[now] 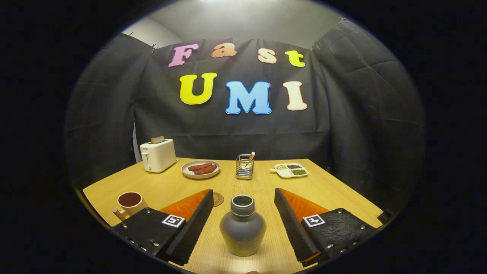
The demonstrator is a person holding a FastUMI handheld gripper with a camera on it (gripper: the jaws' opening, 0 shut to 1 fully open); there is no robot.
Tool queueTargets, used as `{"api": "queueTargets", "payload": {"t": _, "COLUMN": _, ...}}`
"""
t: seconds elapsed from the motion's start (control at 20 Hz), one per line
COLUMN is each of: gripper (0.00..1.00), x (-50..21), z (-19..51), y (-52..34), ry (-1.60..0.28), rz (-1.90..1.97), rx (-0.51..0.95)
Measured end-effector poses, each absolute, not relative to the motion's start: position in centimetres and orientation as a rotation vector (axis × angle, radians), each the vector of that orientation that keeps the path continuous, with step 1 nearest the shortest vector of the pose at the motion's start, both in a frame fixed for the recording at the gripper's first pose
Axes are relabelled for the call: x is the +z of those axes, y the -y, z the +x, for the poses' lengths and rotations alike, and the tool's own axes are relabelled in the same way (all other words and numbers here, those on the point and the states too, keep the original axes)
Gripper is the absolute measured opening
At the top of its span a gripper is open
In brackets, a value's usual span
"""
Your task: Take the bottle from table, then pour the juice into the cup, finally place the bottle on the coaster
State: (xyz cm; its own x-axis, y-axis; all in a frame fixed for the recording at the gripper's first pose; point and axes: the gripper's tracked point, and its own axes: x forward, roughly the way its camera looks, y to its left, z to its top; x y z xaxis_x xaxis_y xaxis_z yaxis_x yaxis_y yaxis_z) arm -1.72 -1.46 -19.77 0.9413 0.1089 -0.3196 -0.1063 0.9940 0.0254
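Bottle (242, 227) upright, mouth up, between spread fingers of gripper (243, 196)

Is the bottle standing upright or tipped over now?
Upright: the bottle stands on its base on the table, neck upward, between the open gripper fingers, untouched.

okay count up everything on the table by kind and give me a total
Drink vessels: 2, the bottle standing between the open gripper fingers, and the cup.
Coaster: 1.
Toaster: 1.
Food dishes: 2, the plate and the divided tray.
Wire holder: 1.
Total: 7.
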Motion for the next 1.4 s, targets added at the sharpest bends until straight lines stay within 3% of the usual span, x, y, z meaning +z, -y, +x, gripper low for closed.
{"api": "queueTargets", "payload": {"t": 1.15, "gripper": 0.98, "x": -30.4, "z": -4.2, "y": 1.2, "ry": -0.540, "rz": 0.024, "rx": 0.148}}
{"api": "queueTargets", "payload": {"t": 1.2, "gripper": 0.96, "x": -30.5, "z": -4.4, "y": 1.1, "ry": -0.552, "rz": 0.036, "rx": 0.154}}
{"api": "queueTargets", "payload": {"t": 1.3, "gripper": 0.84, "x": -30.6, "z": -4.0, "y": 0.9, "ry": -0.556, "rz": 0.042, "rx": 0.149}}
{"api": "queueTargets", "payload": {"t": 1.4, "gripper": 0.82, "x": -30.6, "z": -3.9, "y": 0.9, "ry": -0.564, "rz": 0.035, "rx": 0.145}}
